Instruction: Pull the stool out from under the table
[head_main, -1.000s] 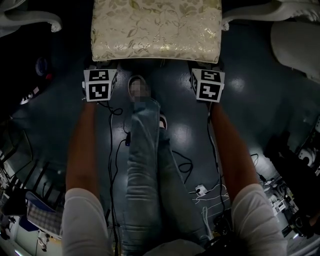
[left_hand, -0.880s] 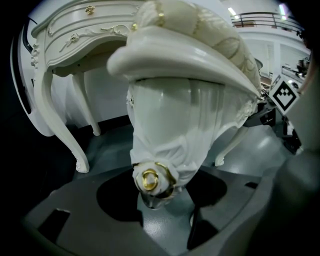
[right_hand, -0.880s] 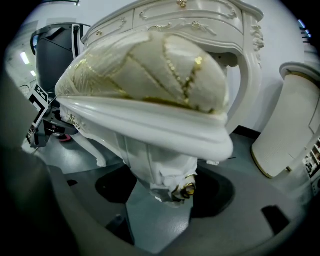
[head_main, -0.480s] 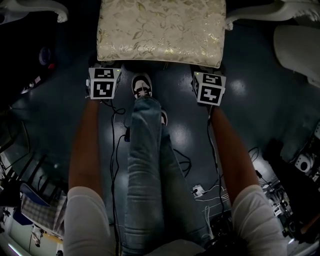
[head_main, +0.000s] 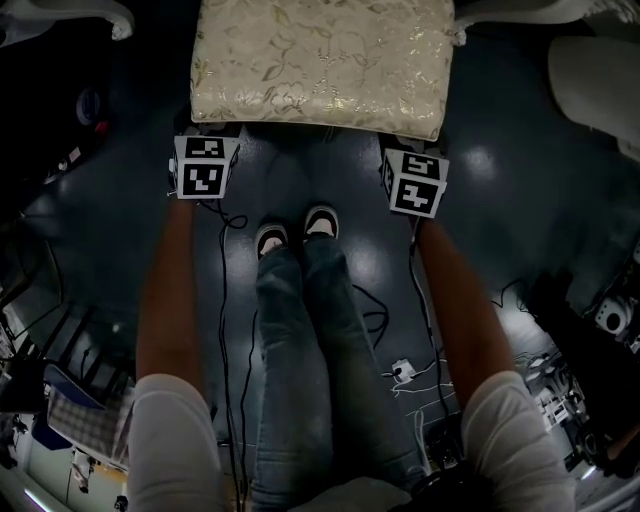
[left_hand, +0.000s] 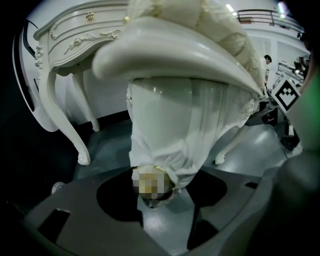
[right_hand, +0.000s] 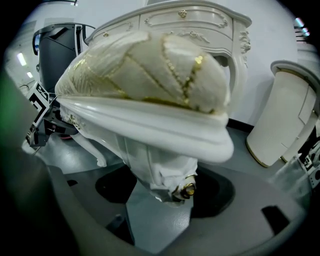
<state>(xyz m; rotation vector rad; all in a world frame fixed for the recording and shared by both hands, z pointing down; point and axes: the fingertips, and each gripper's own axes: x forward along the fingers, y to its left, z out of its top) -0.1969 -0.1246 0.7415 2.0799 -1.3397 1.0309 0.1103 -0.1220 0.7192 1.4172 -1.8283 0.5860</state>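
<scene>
The stool (head_main: 320, 60) has a cream cushion with a gold leaf pattern and white carved legs, and stands at the top of the head view. The marker cubes of my left gripper (head_main: 206, 165) and right gripper (head_main: 415, 183) sit at its two near corners, their jaws hidden under the seat edge. In the left gripper view, a white stool leg (left_hand: 167, 145) fills the gap of my left gripper (left_hand: 162, 195), jaws closed against it. In the right gripper view, my right gripper (right_hand: 165, 192) holds the other near leg (right_hand: 160, 172) the same way.
The white ornate table (left_hand: 75, 35) stands behind the stool, its curved legs (head_main: 70, 15) at the head view's top corners. A white rounded panel (right_hand: 280, 125) stands at the right. The person's shoes (head_main: 295, 232) and loose cables (head_main: 400, 375) are on the dark floor.
The person's forward foot has stepped back and now stands beside the other one. The stool and both grippers keep about the same place.
</scene>
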